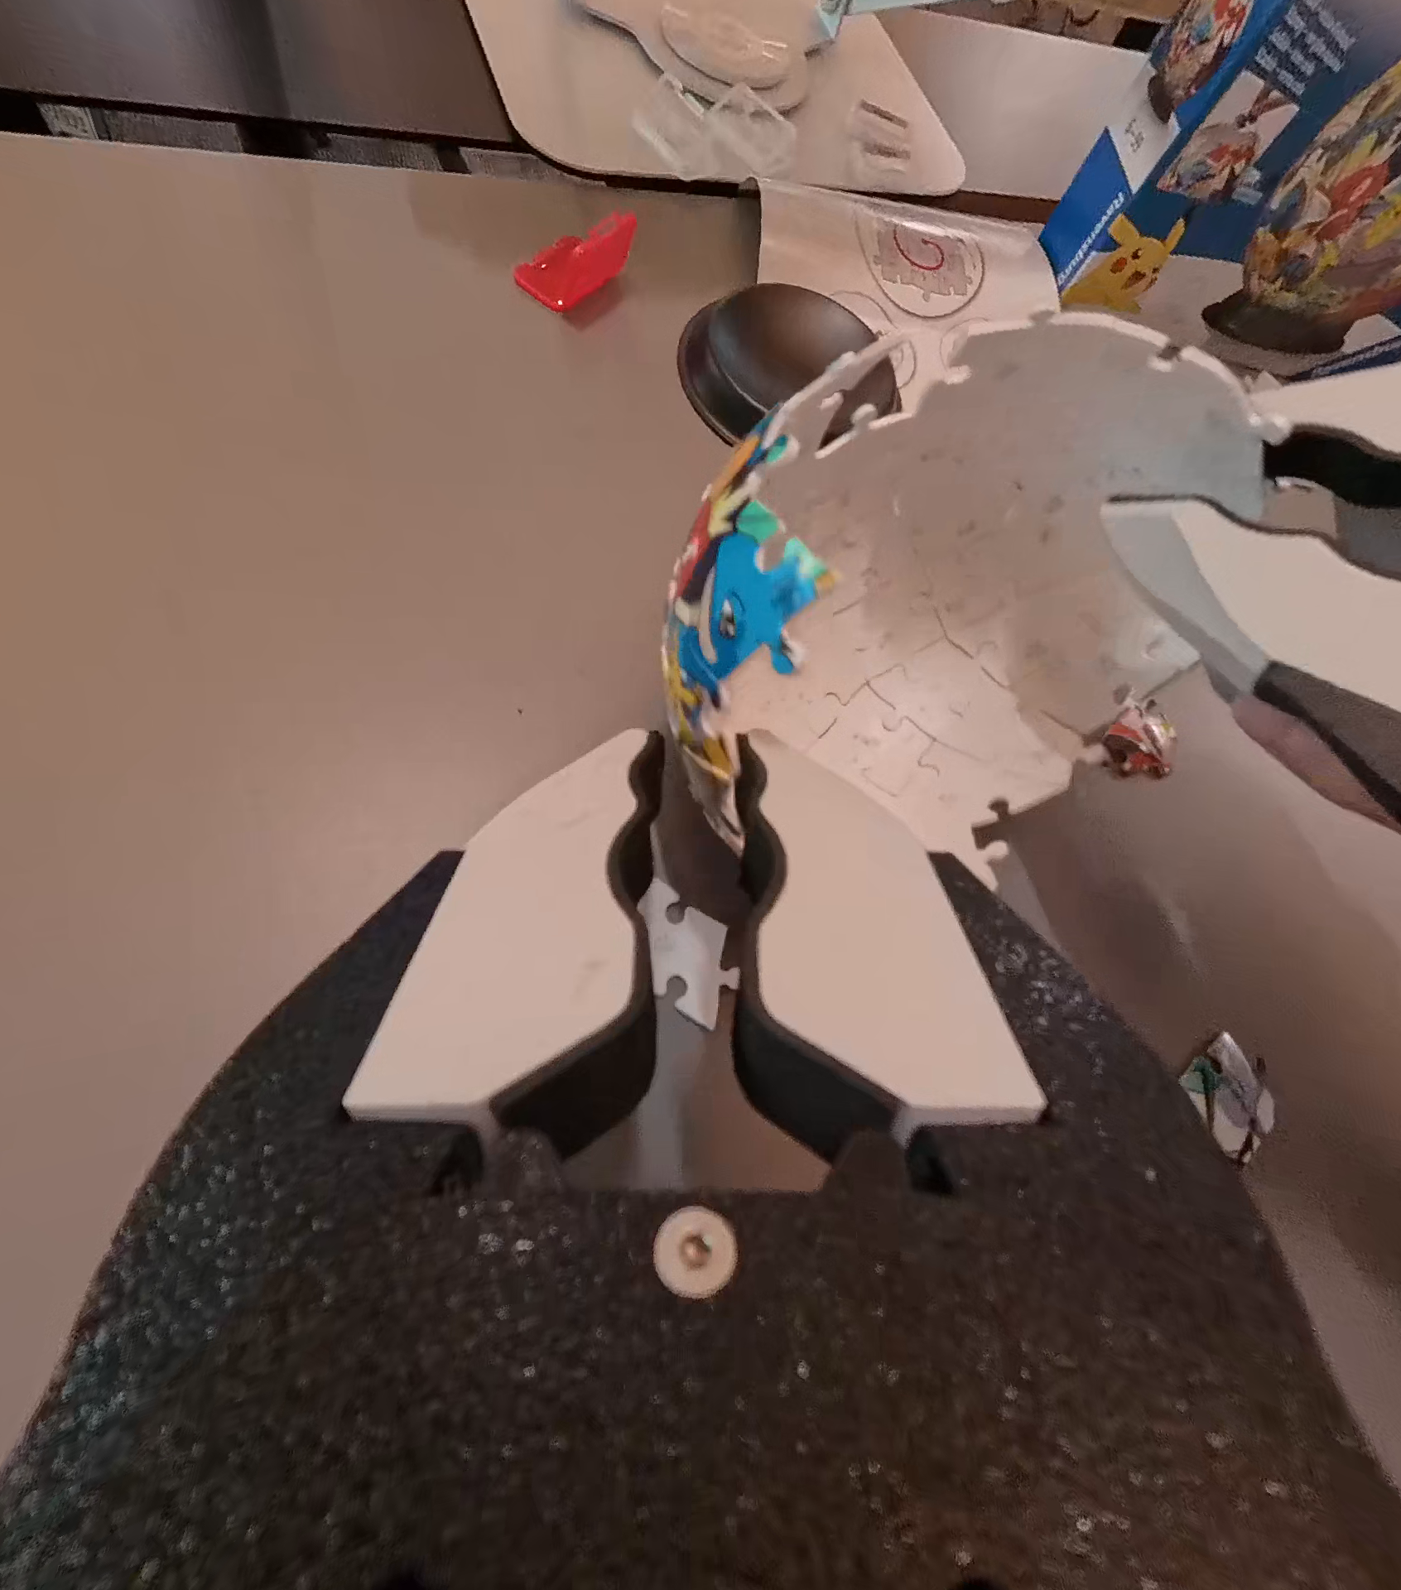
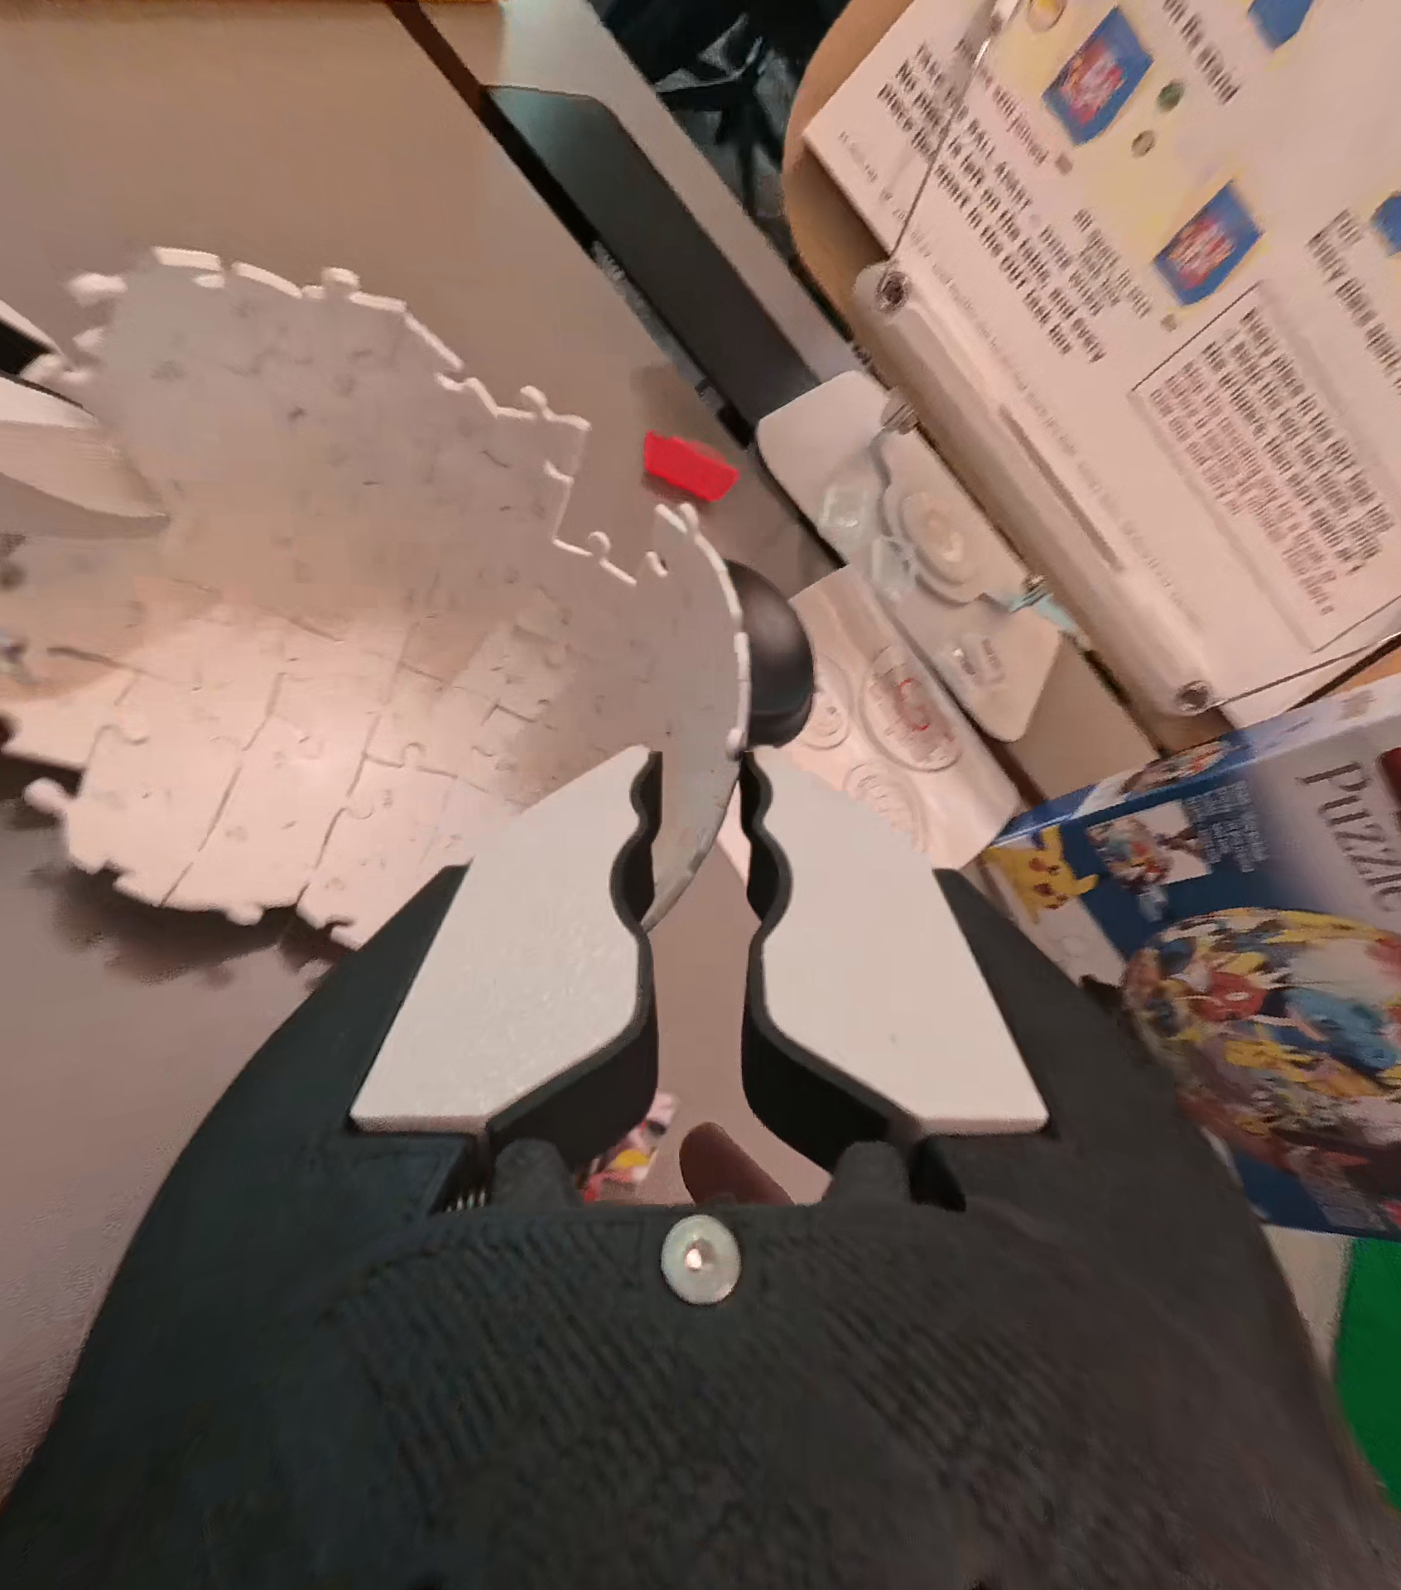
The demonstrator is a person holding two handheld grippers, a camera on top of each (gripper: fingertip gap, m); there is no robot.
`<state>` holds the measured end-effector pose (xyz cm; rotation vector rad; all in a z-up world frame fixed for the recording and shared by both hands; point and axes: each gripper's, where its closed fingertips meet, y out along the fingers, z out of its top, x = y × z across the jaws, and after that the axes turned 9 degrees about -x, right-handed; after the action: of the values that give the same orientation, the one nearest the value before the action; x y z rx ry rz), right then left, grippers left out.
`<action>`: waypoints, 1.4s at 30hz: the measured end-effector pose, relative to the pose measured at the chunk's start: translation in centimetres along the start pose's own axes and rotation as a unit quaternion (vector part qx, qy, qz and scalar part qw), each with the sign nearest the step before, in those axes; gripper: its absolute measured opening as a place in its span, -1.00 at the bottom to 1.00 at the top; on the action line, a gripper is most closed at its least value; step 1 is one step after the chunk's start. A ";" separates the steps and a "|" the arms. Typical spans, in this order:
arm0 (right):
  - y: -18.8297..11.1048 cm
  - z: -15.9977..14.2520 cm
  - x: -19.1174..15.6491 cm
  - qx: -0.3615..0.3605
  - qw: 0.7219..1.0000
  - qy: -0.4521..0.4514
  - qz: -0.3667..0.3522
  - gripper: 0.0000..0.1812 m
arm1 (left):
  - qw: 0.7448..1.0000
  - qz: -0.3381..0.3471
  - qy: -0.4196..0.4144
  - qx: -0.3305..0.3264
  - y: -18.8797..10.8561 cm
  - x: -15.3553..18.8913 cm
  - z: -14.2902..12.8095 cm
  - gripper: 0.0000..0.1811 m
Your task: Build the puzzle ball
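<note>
A half-built puzzle ball shell, white inside and printed with colourful figures outside, is held above the table between both grippers. My left gripper is shut on its near lower edge. My right gripper shows at the right, clamped on the opposite rim. In the right wrist view the right gripper is shut on a curved strip of the rim, the shell spreads to the left, and the left gripper holds its far side. Loose pieces lie on the table.
A black dome stand sits just behind the shell. A red plastic piece lies farther back. The puzzle box, an instruction sheet and a card with plastic parts crowd the back right. Spacing between my two grippers at the tips: around 12 centimetres. The red plastic piece is about 20 centimetres from both grippers' fingertips. It is also in sight in the left wrist view.
</note>
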<state>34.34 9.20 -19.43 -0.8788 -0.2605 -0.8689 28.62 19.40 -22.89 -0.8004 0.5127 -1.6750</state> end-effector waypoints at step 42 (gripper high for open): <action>-5.1 5.1 -2.7 0.305 0.843 -0.349 -0.274 -0.94 | 0.935 0.133 0.328 -0.008 -0.6 4.8 -4.0 -1.00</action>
<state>29.43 12.93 -14.76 -0.4727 -1.4093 -0.8693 24.75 14.59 -24.05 -0.1413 1.0465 -1.6576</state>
